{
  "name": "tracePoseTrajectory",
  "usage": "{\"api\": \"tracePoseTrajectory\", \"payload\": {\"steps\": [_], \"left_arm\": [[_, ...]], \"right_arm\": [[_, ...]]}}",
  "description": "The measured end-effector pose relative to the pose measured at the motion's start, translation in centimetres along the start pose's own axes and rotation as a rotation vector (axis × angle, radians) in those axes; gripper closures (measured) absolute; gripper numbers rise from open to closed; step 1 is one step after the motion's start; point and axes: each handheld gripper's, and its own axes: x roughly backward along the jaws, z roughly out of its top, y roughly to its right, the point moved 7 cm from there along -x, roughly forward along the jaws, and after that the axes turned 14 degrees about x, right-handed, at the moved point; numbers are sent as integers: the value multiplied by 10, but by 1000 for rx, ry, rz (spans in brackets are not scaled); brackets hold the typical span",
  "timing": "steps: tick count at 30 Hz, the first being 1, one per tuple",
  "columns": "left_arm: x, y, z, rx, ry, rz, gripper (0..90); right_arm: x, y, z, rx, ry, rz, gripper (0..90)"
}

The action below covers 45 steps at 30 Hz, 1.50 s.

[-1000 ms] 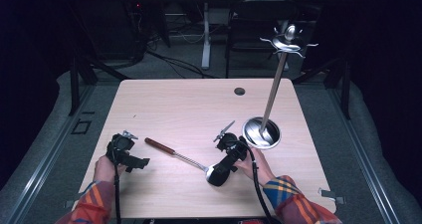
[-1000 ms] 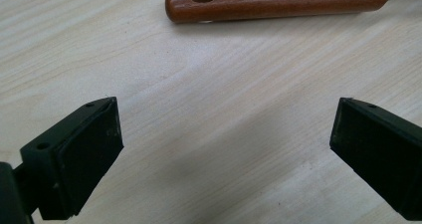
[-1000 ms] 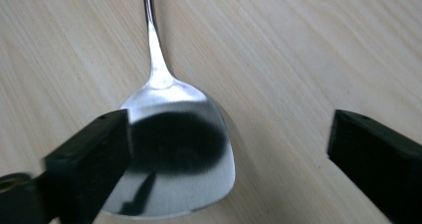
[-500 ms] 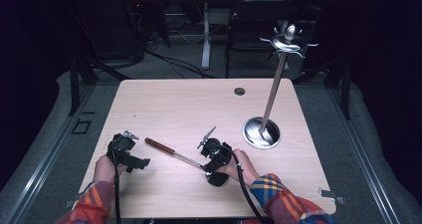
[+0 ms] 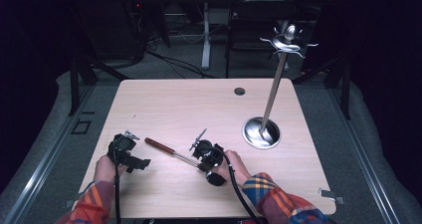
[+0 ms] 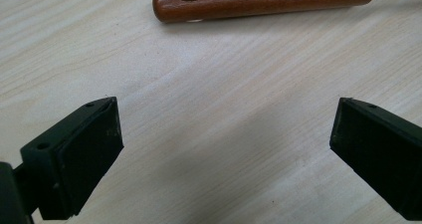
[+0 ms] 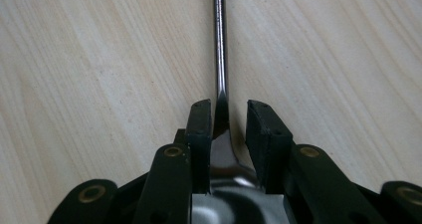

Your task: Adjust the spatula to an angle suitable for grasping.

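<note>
So the biggest thing here is the light wooden table [image 5: 164,104], with a tall chrome utensil stand [image 5: 272,92] well off beyond the right gripper [image 5: 203,152], toward the far right side. The stand's round dish base [image 5: 251,133] looks like it has nothing in it but the pole; its hooks up top are too small to read properly.

The thing being worked on is a long-handled ladle [image 5: 171,152] lying flat on the table between the two grippers. Its brown wooden handle [image 6: 268,0] sits just ahead of the left gripper [image 6: 226,134], close but not touching, and you can read "SUPOR" stamped on it in the left gripper view, upside down from that angle. There's a hanging hole near the handle's end.

The left gripper is spread wide over bare wood, nothing between the jaws. It sits where it was a second ago.

The right gripper is the one that changed: a second back it was over by the stand's base with jaws wide, and since then it has come across to the ladle's bowl end. Its jaws have just been closing and are now nearly together around the thin metal shaft [image 7: 219,50], right where it widens into the bowl. In the right gripper view one pad looks to be against the metal, with a sliver of gap on the other side, so it isn't pinched tight yet.
</note>
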Motion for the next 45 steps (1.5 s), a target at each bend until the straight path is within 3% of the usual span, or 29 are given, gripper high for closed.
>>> {"api": "tracePoseTrajectory", "payload": {"steps": [5,18,45], "left_arm": [[0,0,0,-4,-2,-3,0],[0,1,0,-6,-4,0,0],[1,-1,-1,-6,-7,4,2]], "right_arm": [[-5,-3,2,3,-4,4,807],[2,4,-12,-11,-51,-2,814],[28,16,-78,-53,-122,-25,813]]}}
